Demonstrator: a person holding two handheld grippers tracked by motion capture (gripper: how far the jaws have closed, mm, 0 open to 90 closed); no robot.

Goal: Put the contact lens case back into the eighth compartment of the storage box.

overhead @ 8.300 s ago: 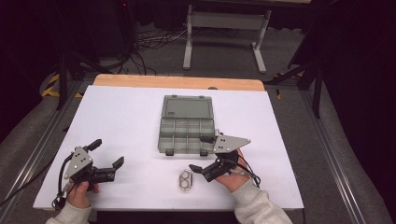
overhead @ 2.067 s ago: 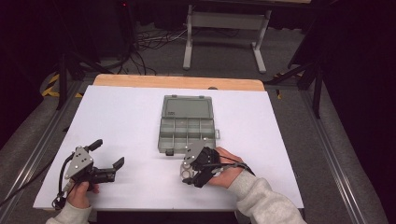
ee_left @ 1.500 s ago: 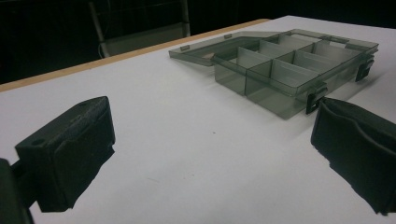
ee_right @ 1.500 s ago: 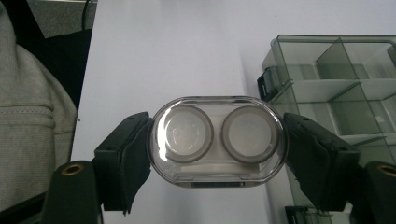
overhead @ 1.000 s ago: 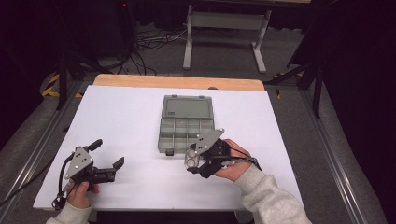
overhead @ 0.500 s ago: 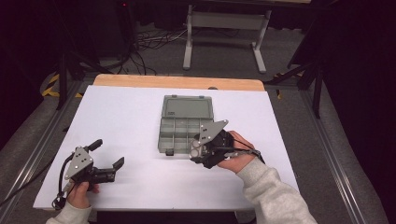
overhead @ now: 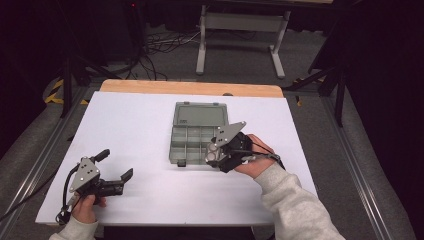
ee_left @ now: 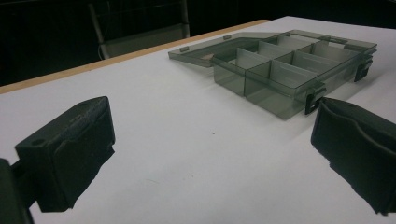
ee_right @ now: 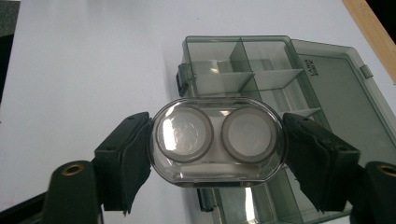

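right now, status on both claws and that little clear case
Right claw shut on clear case, above organizer box. Left claw open, empty. Nothing in the way.

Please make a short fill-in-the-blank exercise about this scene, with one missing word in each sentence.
1. The right gripper is shut on a clear oval plastic case with ____ round wells.
2. The grey translucent compartment box lies on the white table with its lid ____.
3. The left gripper has its jaws ____ and holds nothing.

Missing words: two; open; open
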